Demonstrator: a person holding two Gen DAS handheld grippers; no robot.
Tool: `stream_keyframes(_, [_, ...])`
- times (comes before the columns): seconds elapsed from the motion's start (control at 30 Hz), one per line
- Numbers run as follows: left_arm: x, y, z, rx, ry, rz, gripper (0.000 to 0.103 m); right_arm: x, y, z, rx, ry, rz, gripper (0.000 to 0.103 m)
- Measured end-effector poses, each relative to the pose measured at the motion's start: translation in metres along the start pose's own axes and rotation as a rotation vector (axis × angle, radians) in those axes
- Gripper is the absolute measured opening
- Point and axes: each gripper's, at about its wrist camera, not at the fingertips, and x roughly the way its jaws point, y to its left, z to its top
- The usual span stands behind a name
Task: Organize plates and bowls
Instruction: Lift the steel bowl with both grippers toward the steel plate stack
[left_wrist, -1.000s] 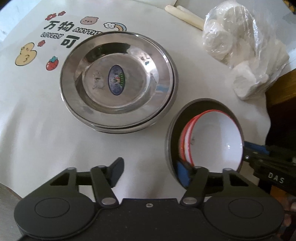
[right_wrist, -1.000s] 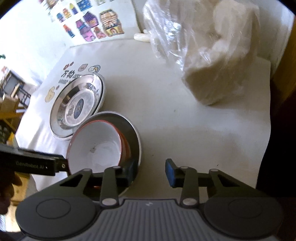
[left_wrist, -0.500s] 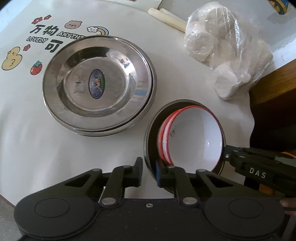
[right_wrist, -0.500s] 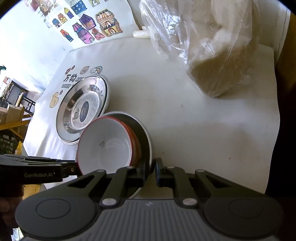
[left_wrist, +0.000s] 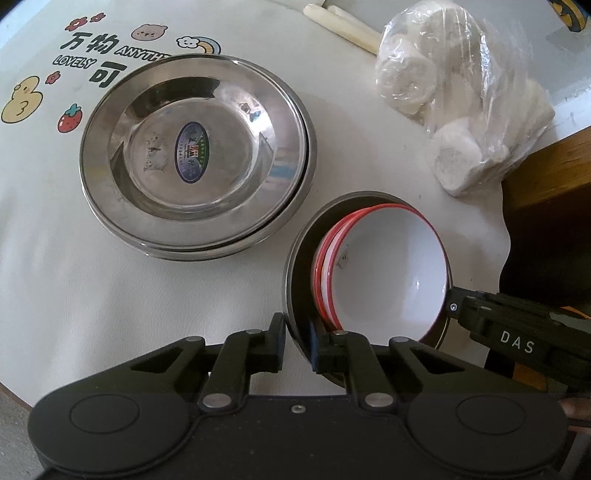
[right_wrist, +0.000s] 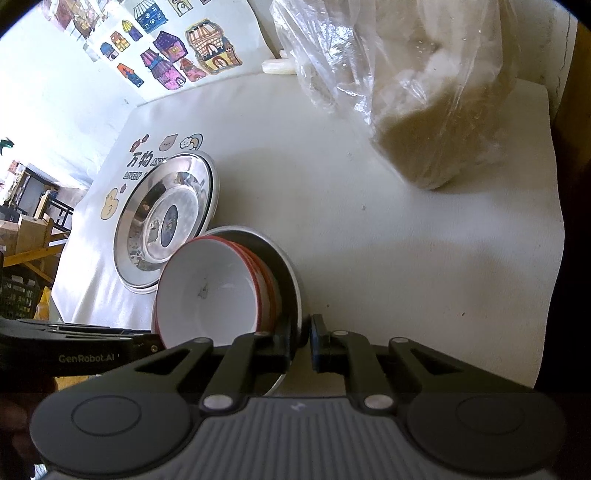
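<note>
A steel bowl (left_wrist: 300, 266) holds nested white bowls with red rims (left_wrist: 388, 266), tilted inside it. My left gripper (left_wrist: 297, 343) is shut on the steel bowl's near rim, one finger outside and one inside. My right gripper (right_wrist: 303, 338) is shut on the opposite rim of the same steel bowl (right_wrist: 282, 266), with the white bowls (right_wrist: 207, 291) just left of its fingers. Each gripper's tip shows in the other view at the bowl's edge. A stack of steel plates (left_wrist: 195, 155) lies to the left on the white tablecloth, also seen in the right wrist view (right_wrist: 166, 221).
A clear plastic bag of white buns (left_wrist: 454, 99) sits at the back right, large in the right wrist view (right_wrist: 424, 92). Pale sticks (left_wrist: 343, 26) lie behind it. Wooden furniture (left_wrist: 546, 173) borders the table's right edge. The cloth's near edge (left_wrist: 22, 391) is close.
Both grippers stood open around the steel bowl's rim a second ago. Each has since closed onto that rim. The bowls have stayed in place.
</note>
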Motion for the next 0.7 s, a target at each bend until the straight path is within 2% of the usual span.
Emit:
stream_keyframes(0.3, [-0.004,-0.005,0.001,0.03,-0.019,-0.007,0.01,-0.006,-0.004,-0.01,0.008,0.011,0.005,0.011])
stream_keyframes(0.7, [-0.014,-0.008,0.004,0.078,-0.039,-0.053,0.01,-0.029,-0.002,-0.014,0.039,-0.052,-0.018,0.012])
